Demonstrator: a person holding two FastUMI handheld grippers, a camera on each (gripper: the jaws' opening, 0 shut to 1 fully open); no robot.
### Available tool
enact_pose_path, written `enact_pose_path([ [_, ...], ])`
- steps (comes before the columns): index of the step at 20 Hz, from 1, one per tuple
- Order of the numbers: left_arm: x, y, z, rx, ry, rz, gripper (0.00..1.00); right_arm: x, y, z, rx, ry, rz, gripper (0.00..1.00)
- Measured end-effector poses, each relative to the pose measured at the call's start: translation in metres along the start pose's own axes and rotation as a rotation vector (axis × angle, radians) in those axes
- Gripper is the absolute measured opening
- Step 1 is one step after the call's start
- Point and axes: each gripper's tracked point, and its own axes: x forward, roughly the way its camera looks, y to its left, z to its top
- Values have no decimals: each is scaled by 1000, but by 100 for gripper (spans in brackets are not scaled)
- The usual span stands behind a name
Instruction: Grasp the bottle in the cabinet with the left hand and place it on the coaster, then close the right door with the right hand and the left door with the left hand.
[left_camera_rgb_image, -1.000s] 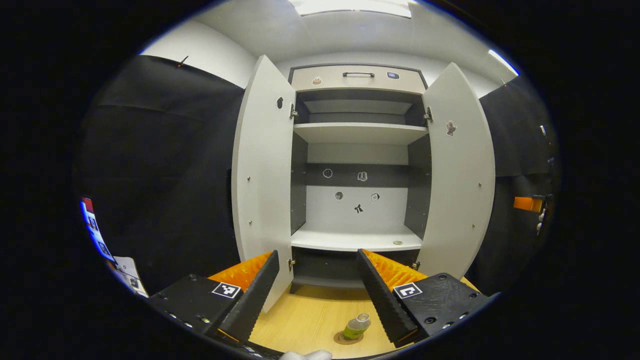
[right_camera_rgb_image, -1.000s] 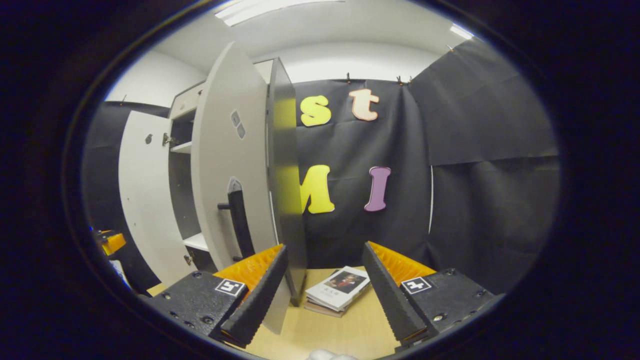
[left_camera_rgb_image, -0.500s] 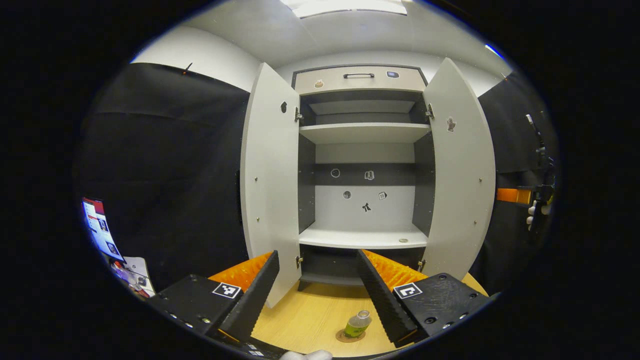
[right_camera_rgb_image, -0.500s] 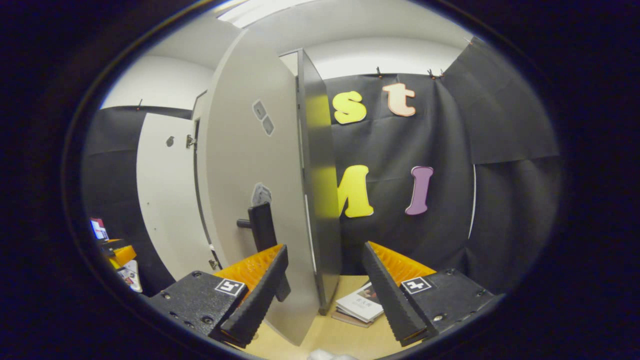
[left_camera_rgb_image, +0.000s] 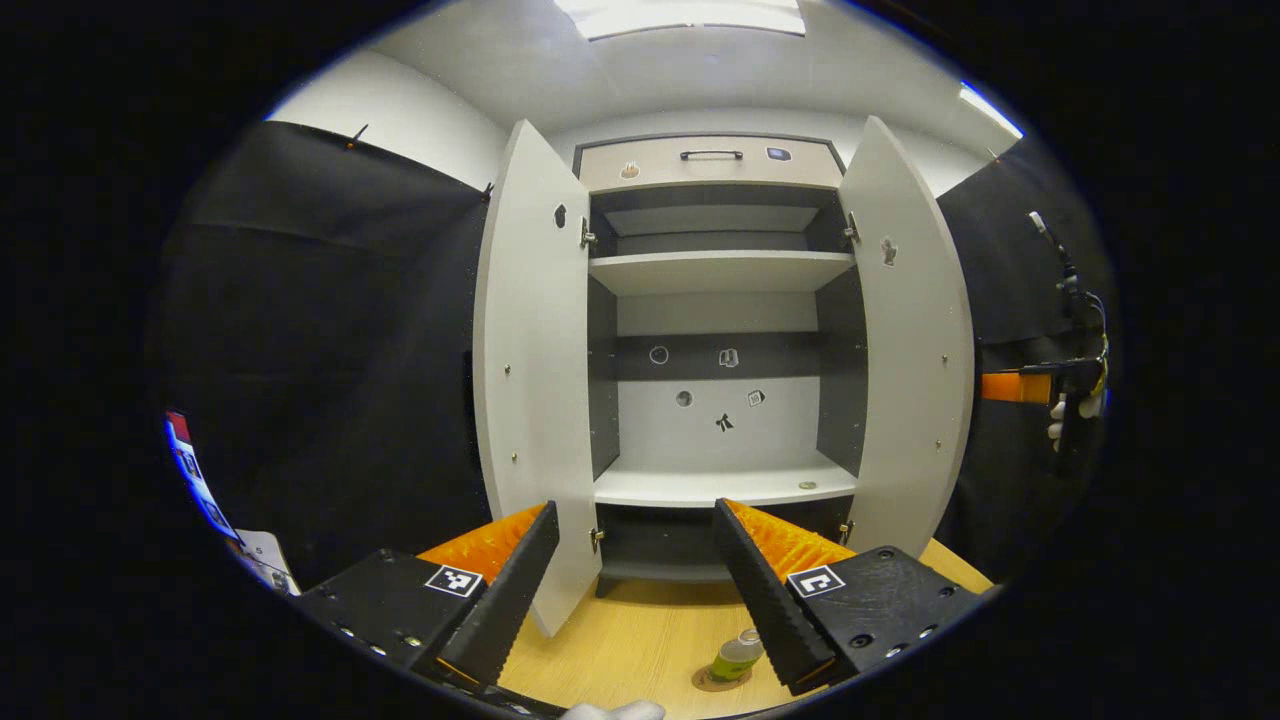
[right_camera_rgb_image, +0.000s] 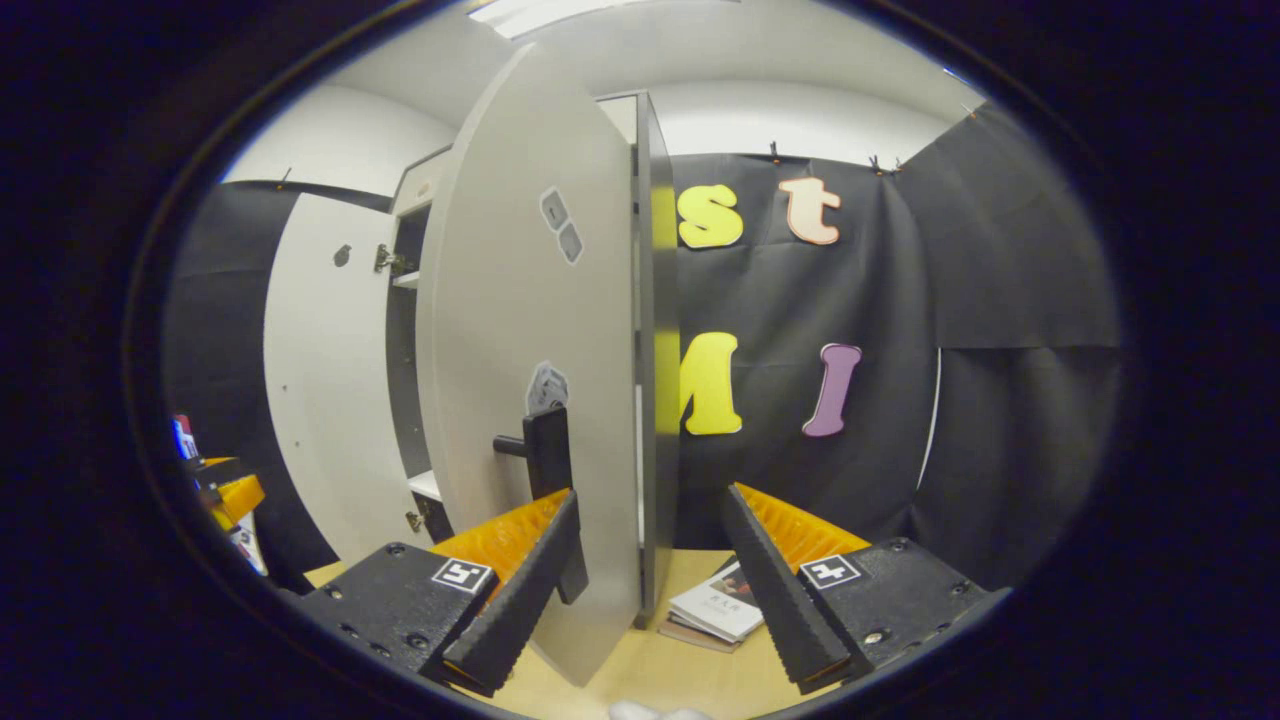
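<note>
Two doors open, both grippers empty, fingers wide. Bottle (left_camera_rgb_image: 738, 656) on coaster (left_camera_rgb_image: 722, 680), just inside the left gripper (left_camera_rgb_image: 635, 585)'s right finger, half hidden; probably light, smooth plastic. Right door (right_camera_rgb_image: 530, 400) stands edge-on between the right gripper (right_camera_rgb_image: 650, 580)'s fingers: a stiff panel; push beside the handle (right_camera_rgb_image: 552, 470), partly covered by the left finger.
</note>
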Motion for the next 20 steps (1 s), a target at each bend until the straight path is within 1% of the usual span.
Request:
enact_pose_path([
  [4,6,11,-4,-11,3,-38,95,8,38,-2,-1,0,-1,97],
  [6,7,19,-4,-6,1,-45,95,15,54,-2,-2,-3,-6,97],
  [8,8,28,-6,-8,0,-47,95,24,74,-3,1,-4,6,97],
  [10,8,38,-6,-16,-1,-45,95,34,95,-4,1,-7,32,97],
  [13,7,53,-9,-16,2,-31,95,37,133,-5,4,-8,104,97],
  [16,7,66,-11,-22,2,-14,95,31,158,-9,-50,-1,141,97],
  [20,5,79,-15,-34,10,1,95,14,185,-16,-84,2,196,97],
])
